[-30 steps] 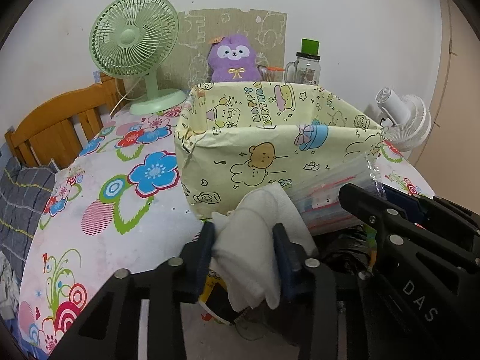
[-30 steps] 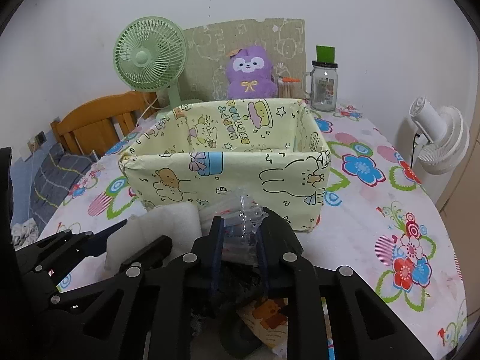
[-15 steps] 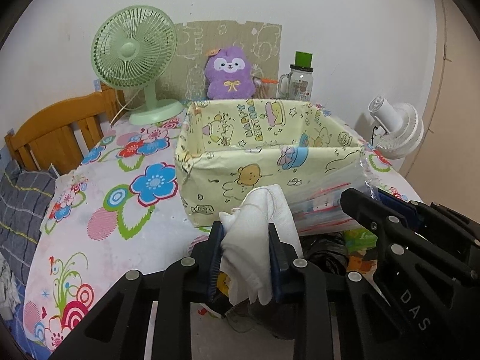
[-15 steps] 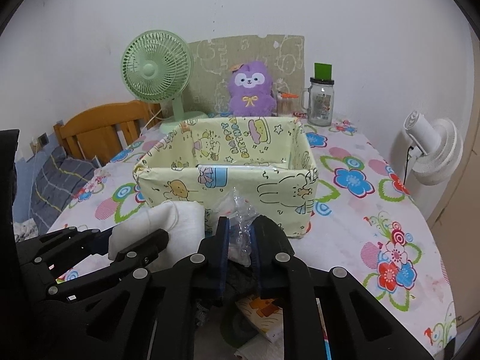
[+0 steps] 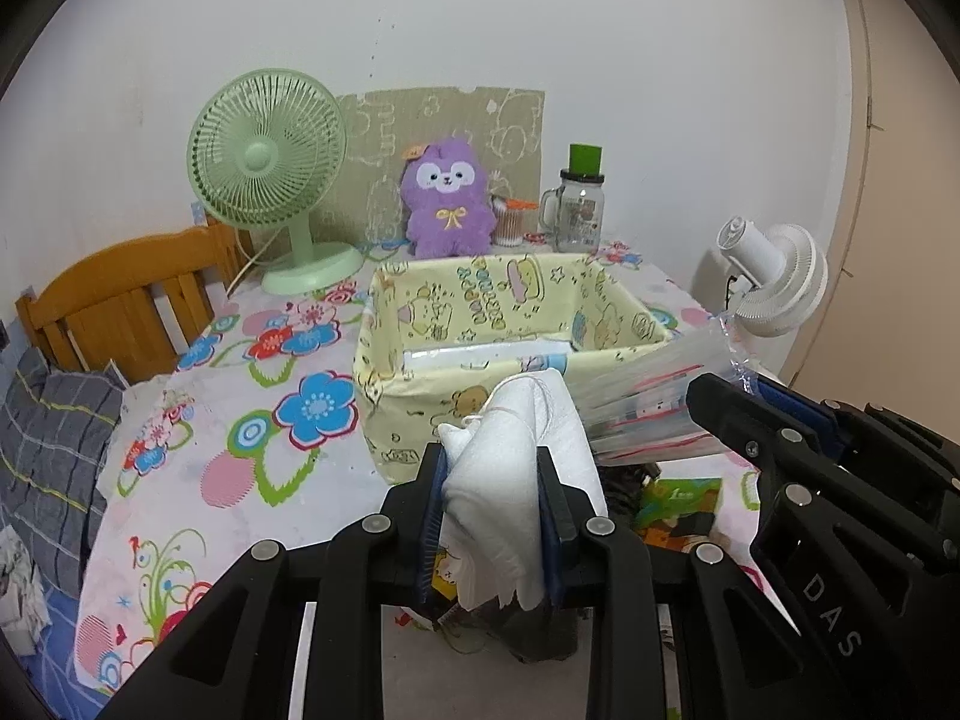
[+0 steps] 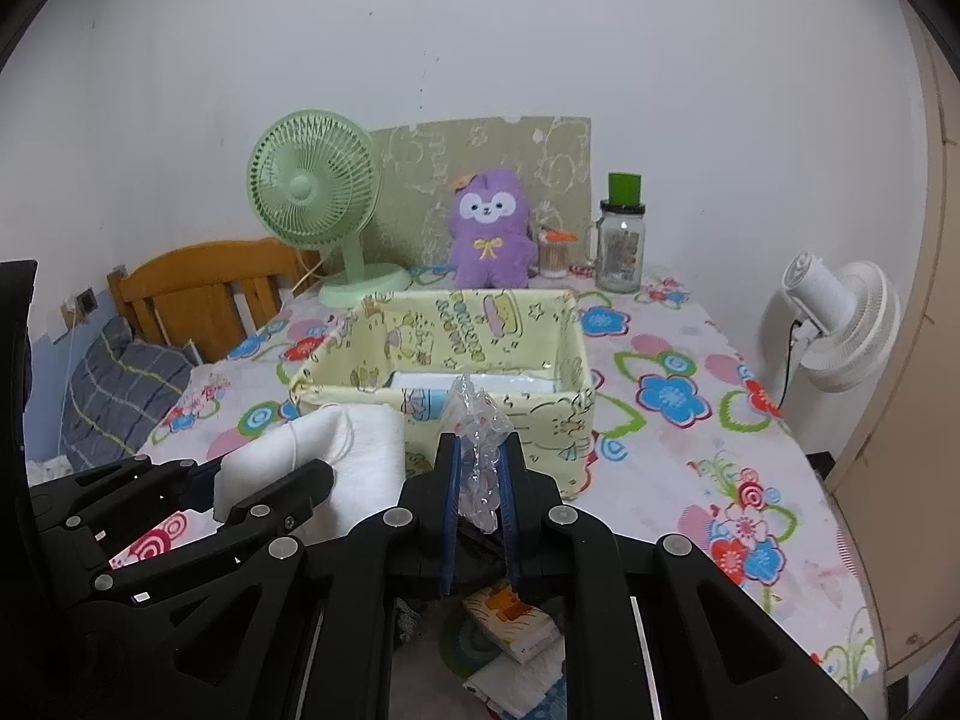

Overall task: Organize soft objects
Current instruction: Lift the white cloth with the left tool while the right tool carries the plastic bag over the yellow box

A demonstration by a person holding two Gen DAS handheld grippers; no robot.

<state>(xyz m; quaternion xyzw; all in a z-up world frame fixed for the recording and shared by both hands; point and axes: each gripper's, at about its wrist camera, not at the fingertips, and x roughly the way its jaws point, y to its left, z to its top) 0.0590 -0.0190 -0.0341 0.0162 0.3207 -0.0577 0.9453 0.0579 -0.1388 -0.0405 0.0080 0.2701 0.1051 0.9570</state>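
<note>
1. Left tongs (image 5: 491, 501) are clamped on a white folded cloth (image 5: 510, 468), held above the desk (image 5: 198, 438) just before the yellow fabric box (image 5: 420, 324);
2. Right tongs (image 6: 479, 483) pinch a clear plastic bag (image 6: 477, 426), near the box's front wall;
3. Purple plush (image 6: 491, 231) sits behind the box.

1. The fabric box (image 5: 480, 324) is coloured pale yellow, printed with cartoon animals.
2. The worktop cloth (image 6: 708, 420) is patterned white with bright flowers.
3. The plush toy (image 5: 447, 198) is coloured purple.
4. The desk fan (image 5: 267, 159) is coloured mint green.
</note>
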